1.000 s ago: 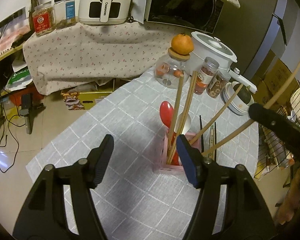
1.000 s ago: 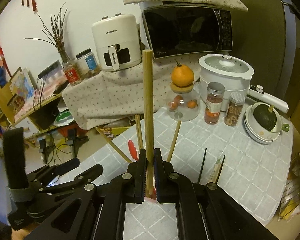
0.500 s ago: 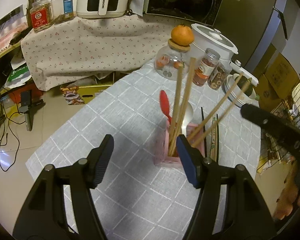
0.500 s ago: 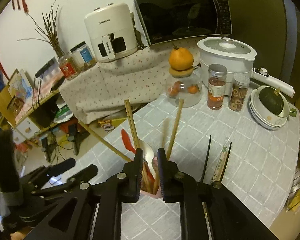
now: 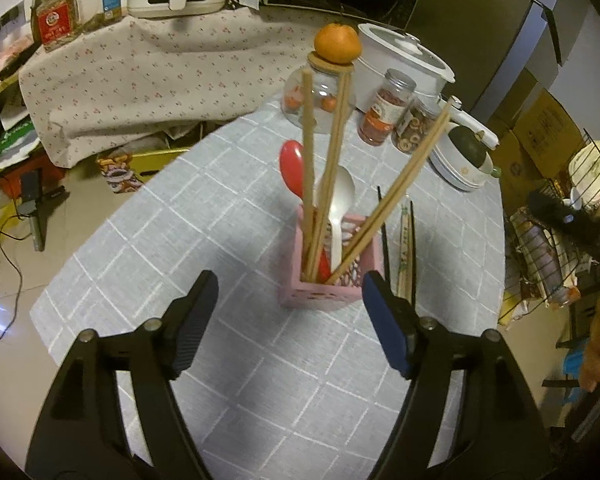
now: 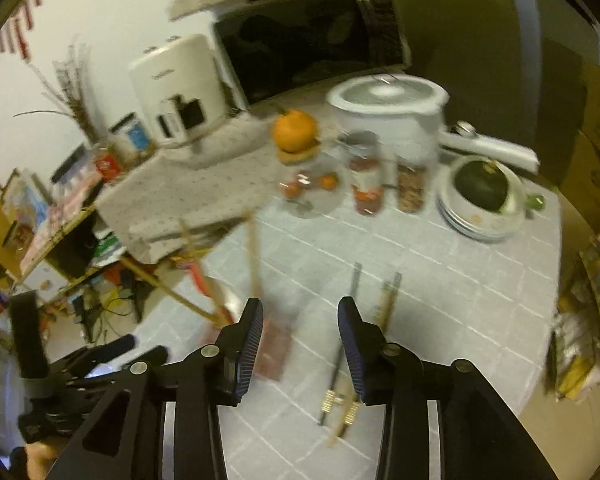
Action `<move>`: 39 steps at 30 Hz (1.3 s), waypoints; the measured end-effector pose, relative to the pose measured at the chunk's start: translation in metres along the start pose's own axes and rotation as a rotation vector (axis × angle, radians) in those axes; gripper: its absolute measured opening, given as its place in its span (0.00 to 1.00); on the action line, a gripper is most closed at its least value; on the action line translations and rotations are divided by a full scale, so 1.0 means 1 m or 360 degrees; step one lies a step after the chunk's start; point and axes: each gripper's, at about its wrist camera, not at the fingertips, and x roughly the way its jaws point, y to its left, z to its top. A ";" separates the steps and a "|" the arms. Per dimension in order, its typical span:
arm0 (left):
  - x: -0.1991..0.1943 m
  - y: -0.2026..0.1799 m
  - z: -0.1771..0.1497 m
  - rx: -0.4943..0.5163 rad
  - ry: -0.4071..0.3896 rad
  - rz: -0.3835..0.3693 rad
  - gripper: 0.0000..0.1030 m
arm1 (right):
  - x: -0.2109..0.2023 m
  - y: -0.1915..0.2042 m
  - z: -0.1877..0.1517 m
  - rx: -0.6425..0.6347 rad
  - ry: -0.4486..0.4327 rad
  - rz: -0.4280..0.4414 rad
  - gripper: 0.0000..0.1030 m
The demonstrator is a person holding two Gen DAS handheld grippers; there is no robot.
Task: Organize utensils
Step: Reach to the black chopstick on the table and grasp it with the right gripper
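Observation:
A pink utensil holder (image 5: 328,264) stands on the grey checked tablecloth (image 5: 148,240). It holds several long wooden chopsticks (image 5: 334,140), a red spoon (image 5: 292,168) and a white spoon (image 5: 340,192). My left gripper (image 5: 289,282) hovers just in front of it, its jaws opening, with nothing pressed between them. Loose dark chopsticks (image 6: 354,320) and a wrapped pair (image 6: 386,304) lie right of the blurred holder (image 6: 272,344). My right gripper (image 6: 300,304) is above them, its jaws opening and empty.
At the table's far side stand a glass jar (image 5: 320,96) topped by an orange (image 5: 336,44), two spice jars (image 5: 388,108), a white pot (image 5: 404,60) and stacked bowls (image 5: 456,172) holding a dark squash. A wire rack (image 5: 560,240) is off the right edge.
The right gripper let go of the wooden chopstick, which now stands in the holder, then swung right over the loose chopsticks while opening. The left gripper's jaws widened.

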 end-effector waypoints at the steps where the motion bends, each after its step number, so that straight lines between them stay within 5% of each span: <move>1: 0.001 0.000 -0.002 -0.0011 0.0003 -0.0028 0.75 | 0.004 -0.006 -0.001 0.0016 0.0021 -0.0013 0.41; 5: 0.010 0.001 -0.009 -0.0050 0.0065 -0.0115 0.79 | 0.034 -0.038 -0.013 0.0124 0.0184 -0.0059 0.43; 12: 0.022 0.000 -0.015 -0.0008 0.0129 -0.0059 0.79 | 0.095 -0.067 -0.026 0.0174 0.0404 -0.0109 0.43; 17: 0.023 0.001 -0.014 0.0018 0.0144 -0.0066 0.79 | 0.144 -0.084 -0.029 0.0256 0.0542 -0.0091 0.28; 27: 0.022 -0.002 -0.014 0.0086 0.0135 -0.0071 0.79 | 0.195 -0.088 -0.025 0.0273 0.0652 -0.0125 0.18; 39: 0.018 -0.008 -0.014 0.0125 0.0109 -0.0072 0.79 | 0.197 -0.093 -0.029 0.0318 0.0711 -0.0066 0.12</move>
